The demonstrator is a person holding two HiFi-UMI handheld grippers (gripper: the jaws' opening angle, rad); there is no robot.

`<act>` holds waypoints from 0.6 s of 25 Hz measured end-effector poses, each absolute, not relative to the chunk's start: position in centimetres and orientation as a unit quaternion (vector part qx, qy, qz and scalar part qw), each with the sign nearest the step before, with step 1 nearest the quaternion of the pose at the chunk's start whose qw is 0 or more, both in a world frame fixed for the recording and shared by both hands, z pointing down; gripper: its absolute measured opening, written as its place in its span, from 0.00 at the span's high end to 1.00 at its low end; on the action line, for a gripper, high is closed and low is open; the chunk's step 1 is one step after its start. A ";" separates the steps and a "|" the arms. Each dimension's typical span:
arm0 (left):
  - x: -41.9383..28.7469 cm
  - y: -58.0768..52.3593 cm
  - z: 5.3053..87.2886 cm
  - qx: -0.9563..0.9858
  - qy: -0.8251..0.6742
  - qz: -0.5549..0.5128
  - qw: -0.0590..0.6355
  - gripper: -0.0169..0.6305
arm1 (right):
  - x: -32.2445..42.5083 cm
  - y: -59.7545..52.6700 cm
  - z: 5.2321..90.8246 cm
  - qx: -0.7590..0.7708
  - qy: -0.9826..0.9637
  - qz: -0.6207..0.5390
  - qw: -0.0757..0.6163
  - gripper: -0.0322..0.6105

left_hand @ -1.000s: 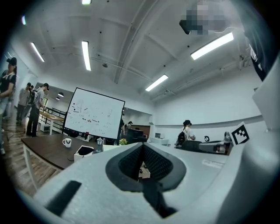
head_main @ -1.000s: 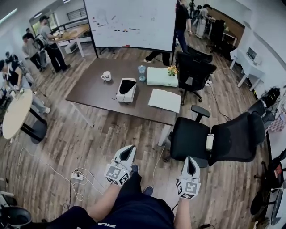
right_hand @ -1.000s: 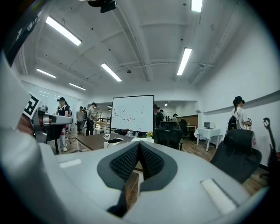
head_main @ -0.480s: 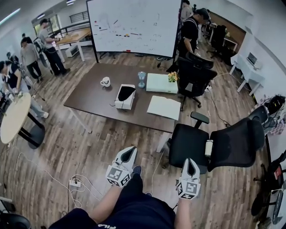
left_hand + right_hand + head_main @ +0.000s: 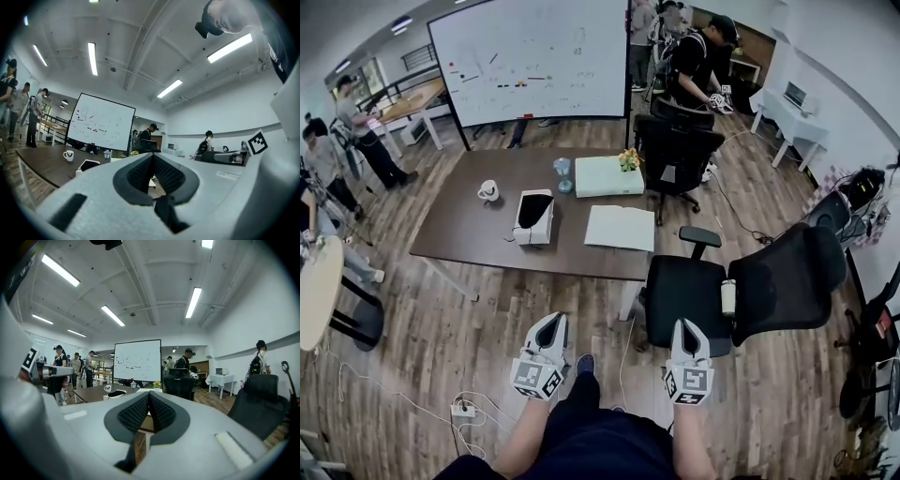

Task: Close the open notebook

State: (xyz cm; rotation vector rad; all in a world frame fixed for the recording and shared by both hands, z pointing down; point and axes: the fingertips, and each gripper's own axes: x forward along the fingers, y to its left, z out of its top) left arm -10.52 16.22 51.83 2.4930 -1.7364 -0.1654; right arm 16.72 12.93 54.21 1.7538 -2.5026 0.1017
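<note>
- Left hand-held gripper (image 5: pixel 549 326) and right hand-held gripper (image 5: pixel 687 330) hang low over the floor (image 5: pixel 431 337), jaws pressed together on nothing; probably just carried, nothing being in reach.
- The open notebook (image 5: pixel 620 227) lies flat near the tabletop's (image 5: pixel 459 230) right front edge, well apart from both.

I count 1 dark table (image 5: pixel 459 239) holding 1 notebook (image 5: pixel 620 228), 1 mug (image 5: pixel 488 191), 1 glass (image 5: pixel 562 172) and 2 boxes (image 5: pixel 534 217) (image 5: pixel 602 176). Around it: 2 chairs (image 5: pixel 677 145) (image 5: pixel 689 291), 1 whiteboard (image 5: pixel 534 56), 1 round table (image 5: pixel 319 281). My tongs: 1 left gripper (image 5: pixel 551 324), 1 right gripper (image 5: pixel 686 330).
</note>
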 end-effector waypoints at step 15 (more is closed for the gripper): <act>-12.9 10.0 53.9 0.815 -0.574 -0.036 0.078 1.00 | 14.0 6.2 55.0 0.570 -0.818 0.048 0.063 0.93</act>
